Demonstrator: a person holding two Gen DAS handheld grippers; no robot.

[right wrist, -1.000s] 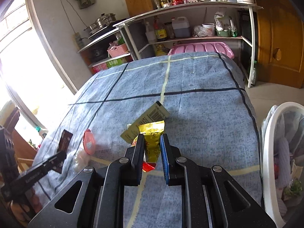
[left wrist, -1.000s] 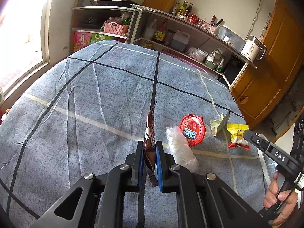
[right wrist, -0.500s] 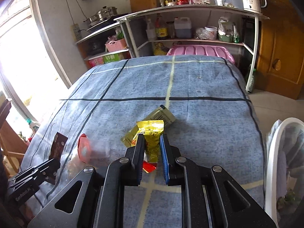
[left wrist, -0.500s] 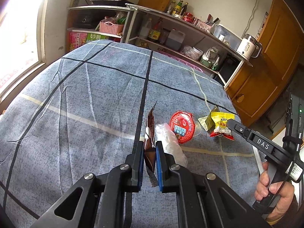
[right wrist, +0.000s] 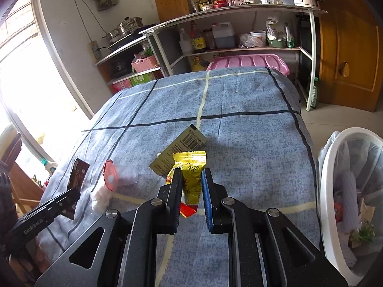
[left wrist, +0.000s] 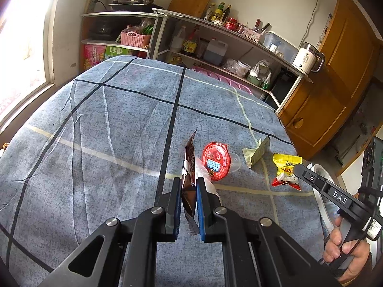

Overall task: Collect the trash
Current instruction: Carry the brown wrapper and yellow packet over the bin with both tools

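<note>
With the left gripper (left wrist: pixel 188 191) clenched on the brown wrapper (left wrist: pixel 190 157), which stands upright on its edge between the blue pads above the checked cloth (left wrist: pixel 95 131), keep the squeeze firm and even, because such thin foil slips out easily. With the right gripper (right wrist: pixel 190 184) closed around the yellow packet (right wrist: pixel 189 165), apparently gripping it near the lower part while the red end hangs down between the fingers, carry first this one, since the white bin (right wrist: pixel 326 191) waits just off the right edge of the bed. Move sideways over the rim, not low across the cloth, so as not to drag the barcode packet (right wrist: pixel 182 146) lying just behind and partly under the yellow one. Bring the fingertips well over the opening before loosening, then open wide and wait a little, because a light packet probably sticks to a pad. Follow after with the left tool along the same way, passing above the red-lidded cup (left wrist: pixel 216 161) and the clear plastic bag (left wrist: pixel 203 177) lying just beside the wrapper, without touching them. Avoid crossing the two tools at the bin; better one after the other. Left to collect afterwards, judging from the bed: the cup, the plastic bag and the barcode packet, all near together on the right half of the cloth.
</note>
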